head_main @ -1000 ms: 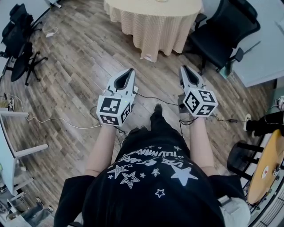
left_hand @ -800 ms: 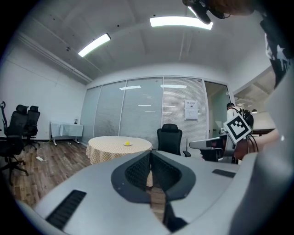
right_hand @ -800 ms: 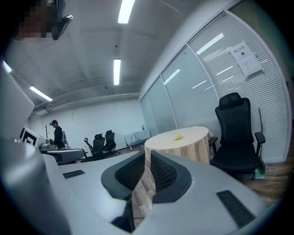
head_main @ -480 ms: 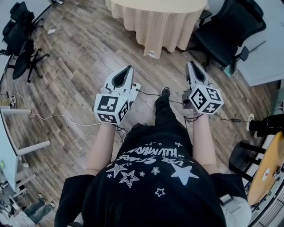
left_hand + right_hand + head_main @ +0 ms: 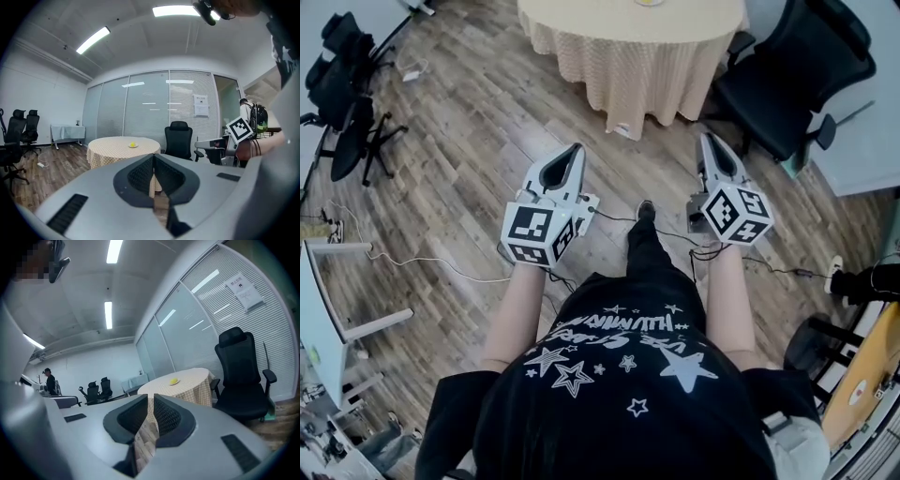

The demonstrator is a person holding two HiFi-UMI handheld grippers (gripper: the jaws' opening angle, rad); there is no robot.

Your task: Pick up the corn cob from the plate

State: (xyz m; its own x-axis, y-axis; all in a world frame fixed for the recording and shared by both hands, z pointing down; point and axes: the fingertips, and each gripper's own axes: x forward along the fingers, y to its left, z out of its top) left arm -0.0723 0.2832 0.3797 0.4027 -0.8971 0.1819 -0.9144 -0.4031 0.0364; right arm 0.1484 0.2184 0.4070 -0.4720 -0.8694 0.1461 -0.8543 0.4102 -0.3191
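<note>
The job has hardly begun. The corn [image 5: 133,144] lies on its plate [image 5: 134,146], about in the middle of the round table [image 5: 108,149] and away from its edges. The table is well apart from the person, across a stretch of wood floor. A black chair [image 5: 797,80] stands just beside it.

The left gripper [image 5: 574,148] has its jaws closed with nothing between them. The right gripper [image 5: 707,140] is closed too, and empty. Both point toward the table, low over the floor.

What I think is left: get to the table, open the jaws, close them on the corn and lift it off the plate. None of that is done.

The shirt [image 5: 628,366] has white stars and some letters. They show upside down, and I cannot read them for sure. A paper [image 5: 201,105] hangs on the glass wall, but its print is too small. The cubes [image 5: 534,234] show only black and white squares, no words.
</note>
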